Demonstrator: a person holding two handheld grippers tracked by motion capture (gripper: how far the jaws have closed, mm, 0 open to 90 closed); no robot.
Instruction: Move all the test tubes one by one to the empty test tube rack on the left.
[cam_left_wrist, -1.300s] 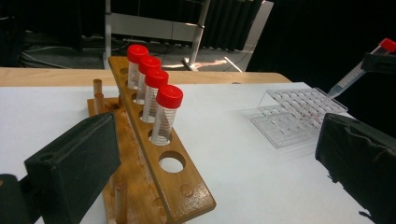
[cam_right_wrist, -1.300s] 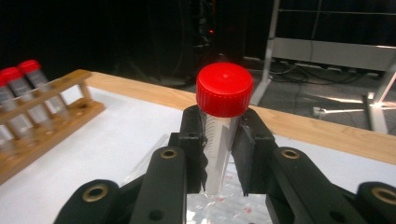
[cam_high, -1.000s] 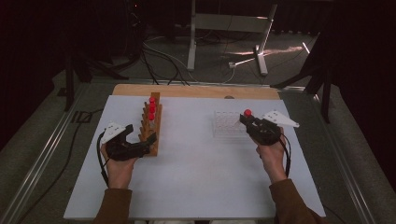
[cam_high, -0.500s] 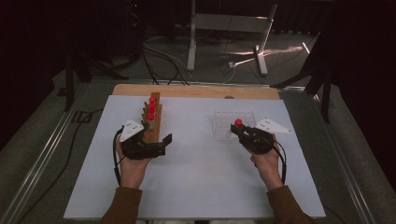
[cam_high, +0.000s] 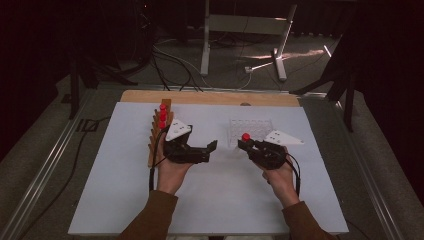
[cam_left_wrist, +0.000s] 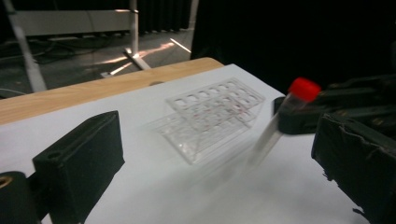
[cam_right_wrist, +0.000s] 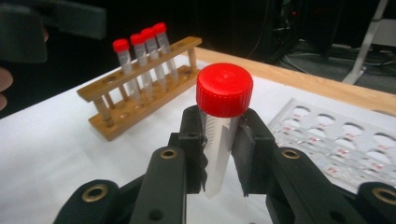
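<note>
White table (cam_high: 210, 210) bearing a wooden rack (cam_right_wrist: 140, 88) and a clear rack (cam_left_wrist: 212, 116). The right gripper (cam_right_wrist: 223, 154) clamps a red-capped tube (cam_right_wrist: 223, 121) upright beside the clear rack (presumably its destination); the left gripper (cam_left_wrist: 210, 186), jaws wide and empty, faces it.

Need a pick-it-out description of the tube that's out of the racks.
Start at the white table, then the right gripper just in front of the clear plastic rack. The red-capped tube is clamped between its jaws; the other red-capped tubes all stand in the wooden rack.
</note>
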